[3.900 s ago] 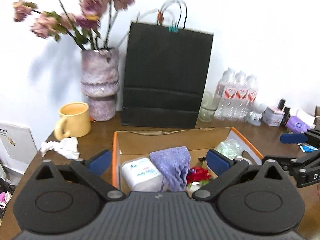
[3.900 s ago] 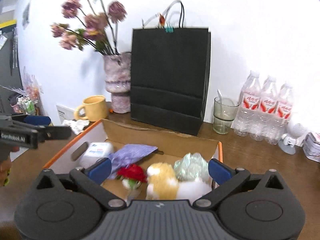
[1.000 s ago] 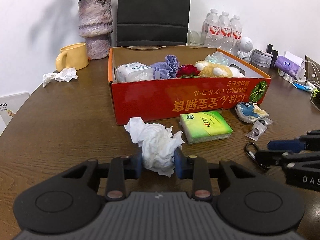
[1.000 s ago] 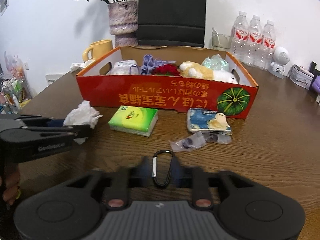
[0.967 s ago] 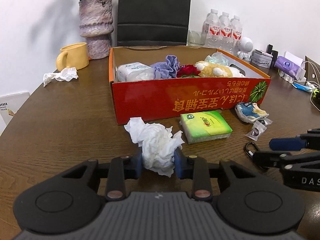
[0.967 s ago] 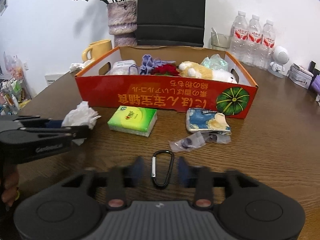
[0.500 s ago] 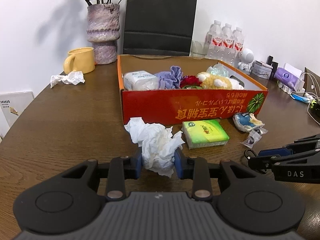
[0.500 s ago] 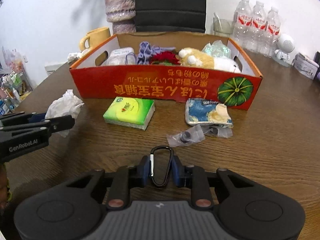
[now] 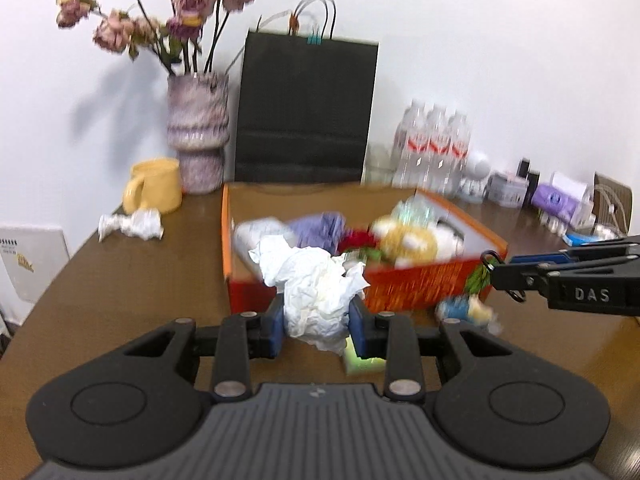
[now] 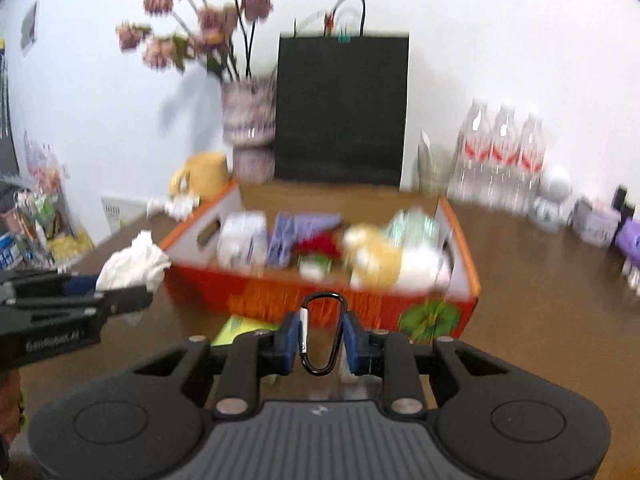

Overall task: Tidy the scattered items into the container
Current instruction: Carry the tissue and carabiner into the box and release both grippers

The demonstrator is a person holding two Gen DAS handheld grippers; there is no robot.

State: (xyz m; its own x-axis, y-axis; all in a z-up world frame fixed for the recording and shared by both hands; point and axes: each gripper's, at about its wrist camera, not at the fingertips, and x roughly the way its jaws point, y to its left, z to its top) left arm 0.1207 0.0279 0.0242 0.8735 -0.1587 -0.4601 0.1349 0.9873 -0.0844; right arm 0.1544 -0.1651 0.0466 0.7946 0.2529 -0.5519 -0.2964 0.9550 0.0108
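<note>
Left fingers (image 9: pixel 316 326) are clamping a tissue wad (image 9: pixel 316 292); right fingers (image 10: pixel 322 340) are pinching a carabiner (image 10: pixel 322 334), both raised before the box (image 10: pixel 460 240). Carrying seems underway; next, each load likely needs releasing over the box.

The box (image 9: pixel 420 284) sits mid-counter (image 9: pixel 120 288), its back wall toward the counter's rear edge. In it, left to right, lie a tissue pack (image 10: pixel 242 240), a cloth (image 10: pixel 298 228), a flower (image 10: pixel 318 246) and a plush toy (image 10: pixel 384 260). Behind it stands a paper bag (image 9: pixel 306 108), with a vase (image 9: pixel 198 132) and mug (image 9: pixel 154 192) to its left and bottles (image 9: pixel 434 152) to its right. A crumpled tissue (image 9: pixel 132 222) lies near the mug at the left edge.
</note>
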